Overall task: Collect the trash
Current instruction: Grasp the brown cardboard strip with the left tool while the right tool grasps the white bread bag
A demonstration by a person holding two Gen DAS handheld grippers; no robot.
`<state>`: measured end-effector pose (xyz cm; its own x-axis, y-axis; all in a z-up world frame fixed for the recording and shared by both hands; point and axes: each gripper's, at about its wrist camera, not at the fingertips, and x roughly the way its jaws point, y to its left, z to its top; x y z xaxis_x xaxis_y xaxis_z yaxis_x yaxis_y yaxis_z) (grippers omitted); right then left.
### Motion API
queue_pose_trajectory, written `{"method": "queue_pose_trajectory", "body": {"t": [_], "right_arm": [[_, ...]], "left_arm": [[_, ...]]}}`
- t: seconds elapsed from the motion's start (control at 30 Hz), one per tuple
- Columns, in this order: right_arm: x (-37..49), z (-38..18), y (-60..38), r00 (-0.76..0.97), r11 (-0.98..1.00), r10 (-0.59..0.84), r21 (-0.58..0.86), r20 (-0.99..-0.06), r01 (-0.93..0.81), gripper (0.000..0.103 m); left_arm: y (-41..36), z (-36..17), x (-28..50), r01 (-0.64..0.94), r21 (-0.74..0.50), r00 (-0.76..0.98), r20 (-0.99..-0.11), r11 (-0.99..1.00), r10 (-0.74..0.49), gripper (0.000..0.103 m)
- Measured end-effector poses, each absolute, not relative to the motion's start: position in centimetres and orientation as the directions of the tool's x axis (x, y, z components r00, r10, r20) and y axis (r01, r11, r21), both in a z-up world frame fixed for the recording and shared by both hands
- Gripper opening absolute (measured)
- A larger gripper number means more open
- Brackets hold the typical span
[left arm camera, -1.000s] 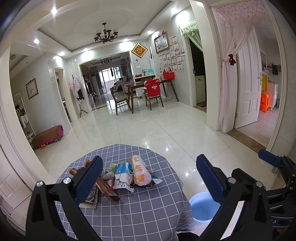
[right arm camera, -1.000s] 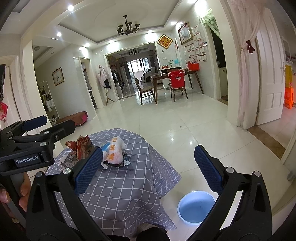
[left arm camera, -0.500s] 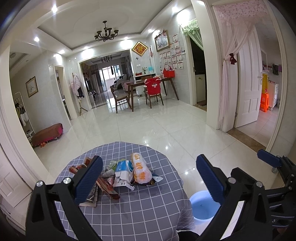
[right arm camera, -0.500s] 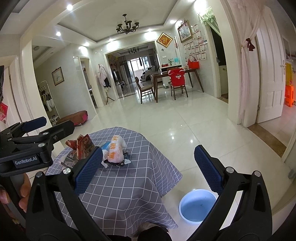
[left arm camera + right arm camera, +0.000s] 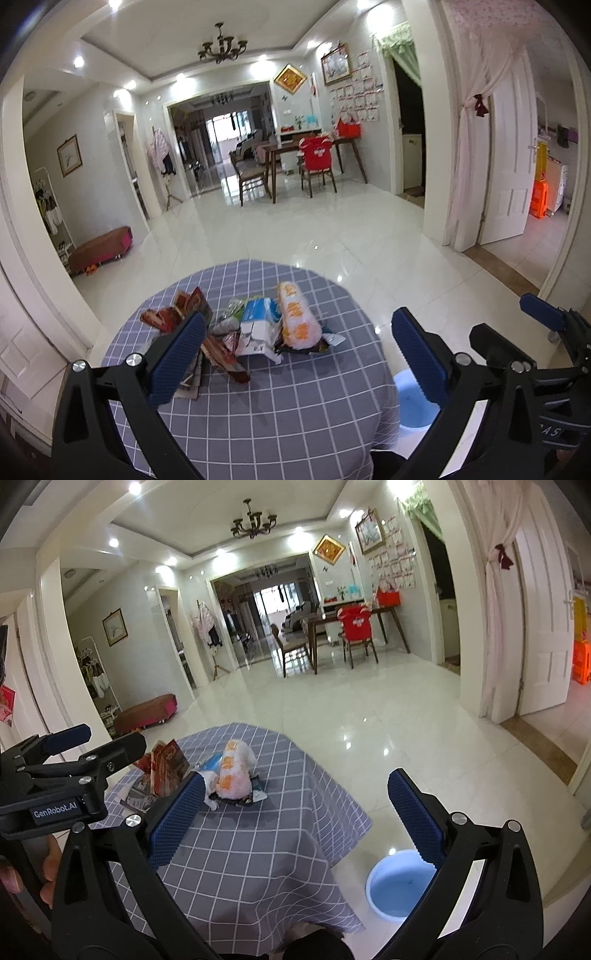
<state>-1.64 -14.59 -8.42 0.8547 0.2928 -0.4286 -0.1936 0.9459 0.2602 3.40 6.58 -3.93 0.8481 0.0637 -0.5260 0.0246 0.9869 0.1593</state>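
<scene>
Both claws, left claw (image 5: 299, 354) and right claw (image 5: 295, 816), spread wide, empty, hovering short of trash pile (image 5: 255, 325) at 12 o'clock on worktop (image 5: 280, 413); blue bucket (image 5: 399, 886) on floor at 4 o'clock, likely drop target.

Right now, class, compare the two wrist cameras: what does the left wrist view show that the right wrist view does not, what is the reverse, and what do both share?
Only the left wrist view shows the right gripper from the side, at its right edge, and the blue-and-white carton clearly.

Only the right wrist view shows the left gripper at its left edge, with the person's hand below it, and the whole blue bucket on the floor.

Both share the checked tablecloth, the white-and-orange bag and red wrappers.
</scene>
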Motion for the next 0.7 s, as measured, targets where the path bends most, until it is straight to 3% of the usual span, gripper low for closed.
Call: {"method": "queue_pose_trajectory", "body": {"t": [0.33,0.57,0.7], "right_arm": [[2.8,-12.3,-9.6,0.771,0.935,0.345,0.27,-0.535,-0.231,0.097],[5.8,-15.1,-5.9,0.724,0.93,0.366,0.265,-0.585,-0.257,0.097],[7.6,-16.3,-4.1,0.705,0.926,0.375,0.27,-0.602,-0.263,0.097]], "left_arm": [[13.0,-9.9,7.0,-0.048,0.095,0.746,-0.659,0.994,0.098,0.099],[20.1,-13.2,8.7,-0.138,-0.032,0.681,-0.729,0.99,0.071,0.099],[22.3,-14.3,10.1,-0.137,-0.129,0.671,-0.741,0.982,-0.004,0.099]]}}
